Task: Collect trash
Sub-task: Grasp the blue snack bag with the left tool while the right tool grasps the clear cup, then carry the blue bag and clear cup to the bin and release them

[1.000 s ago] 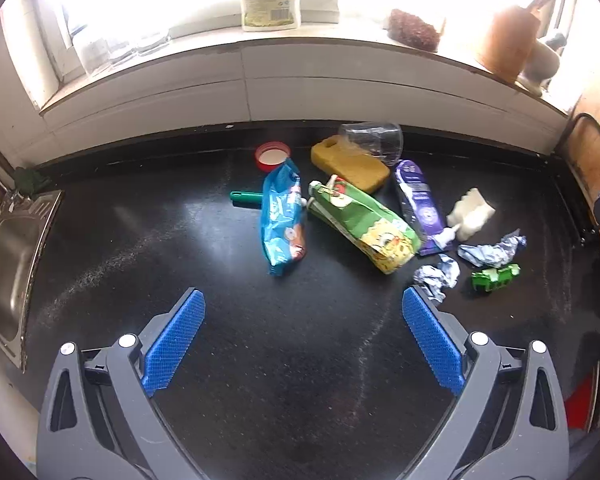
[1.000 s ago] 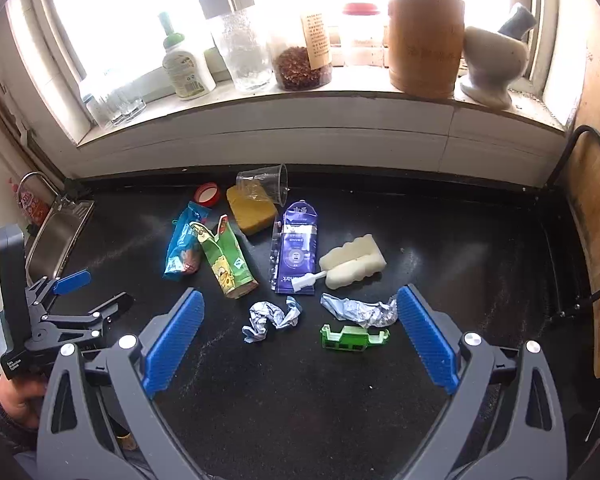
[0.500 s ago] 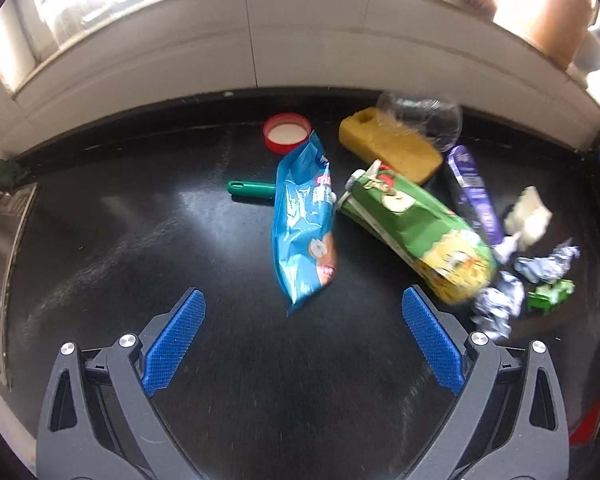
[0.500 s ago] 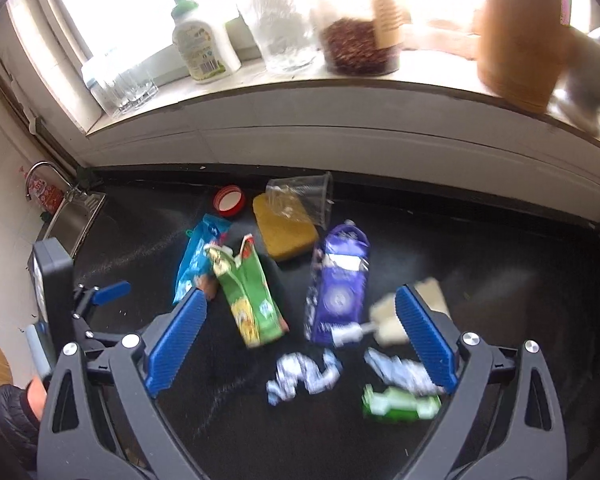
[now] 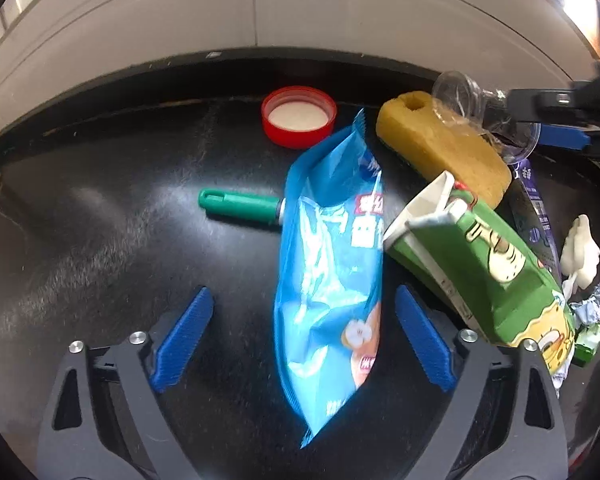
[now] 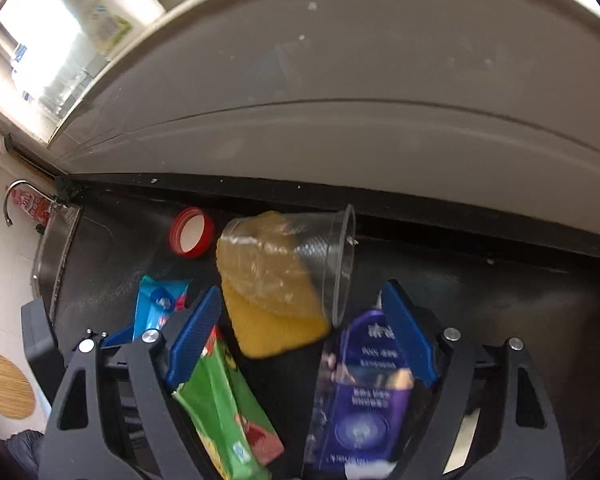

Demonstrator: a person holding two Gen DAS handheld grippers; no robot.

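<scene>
- Left claw (image 5: pixel 303 334) is spread wide and low over the black counter (image 5: pixel 100 240), holding nothing. One blue snack bag (image 5: pixel 332 264) lies lengthwise between its two blue pads, not touched by either.
- Just right of that bag there's one green carton (image 5: pixel 480 264) on its side with the spout torn open, leaning against the bag.
- Off at the right edge: one crumpled foil ball (image 5: pixel 592 306), one small green wrapper (image 5: pixel 590 340), one white sponge-brush thing (image 5: pixel 580 254).
- One green handle (image 5: pixel 240 206) pokes out from under the bag's left side.
- Farther back: one yellow sponge (image 5: pixel 440 148), with one clear plastic cup (image 6: pixel 300 256) tipped over, lying across its far end.
- One red lid (image 5: pixel 299 116) sits upside down near the back wall, apart from the rest.
- Right claw (image 6: pixel 302 332) is also fully open and empty, pads on either side of the sponge and cup. One purple packet (image 6: pixel 364 392) lies under its right finger, blurry.
- One sink (image 6: pixel 56 256) at far left in the right wrist view.
</scene>
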